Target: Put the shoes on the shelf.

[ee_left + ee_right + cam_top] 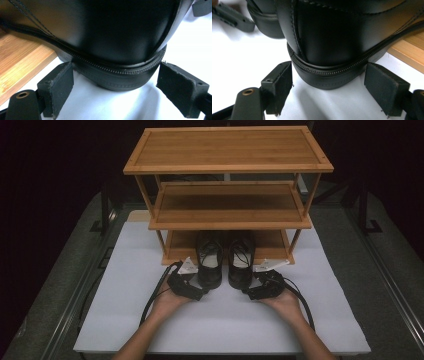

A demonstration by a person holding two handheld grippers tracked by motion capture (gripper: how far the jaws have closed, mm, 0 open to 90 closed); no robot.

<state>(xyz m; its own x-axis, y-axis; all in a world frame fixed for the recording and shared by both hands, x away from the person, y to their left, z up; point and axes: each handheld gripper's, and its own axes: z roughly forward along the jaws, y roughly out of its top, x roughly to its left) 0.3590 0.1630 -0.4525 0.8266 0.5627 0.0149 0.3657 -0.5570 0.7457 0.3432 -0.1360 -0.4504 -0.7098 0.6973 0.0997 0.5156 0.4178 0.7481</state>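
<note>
- Left gripper (112, 87) stands wide, jaws to either side of the left shoe (210, 262) heel; the left pad (60, 85) sits just at the welt, the right pad (180, 87) apart from it. Nothing is clamped. Closing from here could catch only the heel's lower edge, and the shoe could slip out when moved.
- Right gripper (332, 92) is likewise wide around the right shoe (241, 261) heel, neither pad pressing. The heel sits slightly toward its left pad (278, 85), so that pad would likely meet first and twist the shoe.
- Both shoes lie ahead of the grippers, toes on the rack (227, 165) bottom shelf, heels out on the white mat (125, 320), touching or nearly so. A skewed push on one would likely nudge the other.
- The polished leather looks slick and rounded; a shallow grip may slide upward off the heel.
- If the shoes are to go further in, uneven pushing could jam a toe against a rack post or tip the heel off the shelf edge (409, 55).
</note>
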